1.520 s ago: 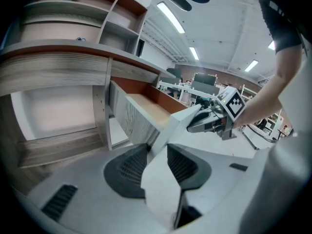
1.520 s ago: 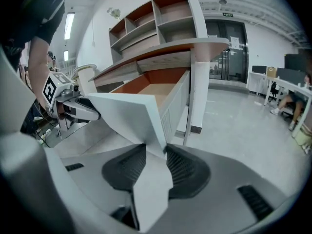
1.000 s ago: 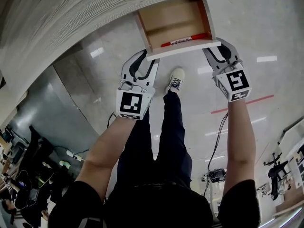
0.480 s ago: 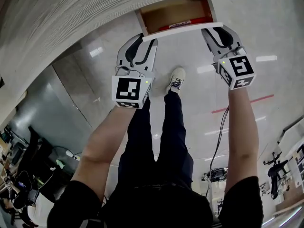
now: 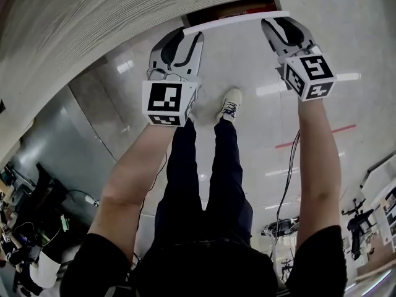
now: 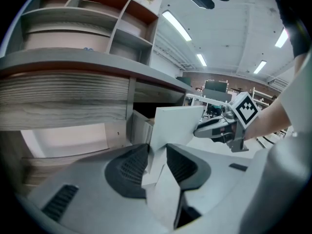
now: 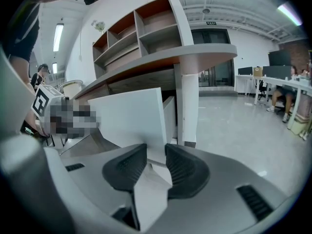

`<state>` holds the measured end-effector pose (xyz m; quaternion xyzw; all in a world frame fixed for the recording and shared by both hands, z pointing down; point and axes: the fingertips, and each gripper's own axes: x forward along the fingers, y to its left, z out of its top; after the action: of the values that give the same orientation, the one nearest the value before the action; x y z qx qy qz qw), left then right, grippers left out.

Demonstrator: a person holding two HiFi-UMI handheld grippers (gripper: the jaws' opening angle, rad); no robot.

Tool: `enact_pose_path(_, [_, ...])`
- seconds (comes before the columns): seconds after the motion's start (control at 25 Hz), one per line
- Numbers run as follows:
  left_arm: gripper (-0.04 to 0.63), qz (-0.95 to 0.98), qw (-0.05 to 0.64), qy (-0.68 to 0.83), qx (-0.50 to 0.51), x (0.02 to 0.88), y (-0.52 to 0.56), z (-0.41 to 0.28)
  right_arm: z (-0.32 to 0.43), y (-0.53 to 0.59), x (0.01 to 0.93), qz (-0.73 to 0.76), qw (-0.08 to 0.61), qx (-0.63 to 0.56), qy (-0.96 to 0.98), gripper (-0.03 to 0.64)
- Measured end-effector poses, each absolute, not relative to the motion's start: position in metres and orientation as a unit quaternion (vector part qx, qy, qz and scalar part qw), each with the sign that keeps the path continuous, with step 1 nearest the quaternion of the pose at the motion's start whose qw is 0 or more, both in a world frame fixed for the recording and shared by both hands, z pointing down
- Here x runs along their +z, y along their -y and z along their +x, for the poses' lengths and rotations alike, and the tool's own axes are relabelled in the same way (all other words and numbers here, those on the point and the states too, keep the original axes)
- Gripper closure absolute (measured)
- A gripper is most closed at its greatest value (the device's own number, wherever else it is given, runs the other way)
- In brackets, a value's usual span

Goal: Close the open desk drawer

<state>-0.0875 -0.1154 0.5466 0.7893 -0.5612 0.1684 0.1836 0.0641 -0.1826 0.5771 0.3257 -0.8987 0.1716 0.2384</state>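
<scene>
Wood-grain desk (image 5: 93,17) fills the far left. Left gripper (image 5: 179,39) jaws clamp the left end of the white drawer front (image 5: 235,21), which sits nearly flush under the desk edge. Right gripper (image 5: 279,28) jaws clamp its right end. Push both ends evenly and level so it doesn't skew or jam, and ease off before it seats.

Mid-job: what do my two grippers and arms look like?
The left gripper and right gripper are light grey shells with black ribbed pads. Each carries a white cube with black square markers. A black cable trails below the right one. The sleeves are short and black.
</scene>
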Motion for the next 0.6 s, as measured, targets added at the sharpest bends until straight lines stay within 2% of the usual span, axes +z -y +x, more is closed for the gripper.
enact_pose_path(0.6, [0.468, 0.746, 0.213, 0.616, 0.135, 0.542, 0.164, -0.107, 0.045, 0.235, 0.574, 0.369, 0.224, 0.199, 0.880, 0.479])
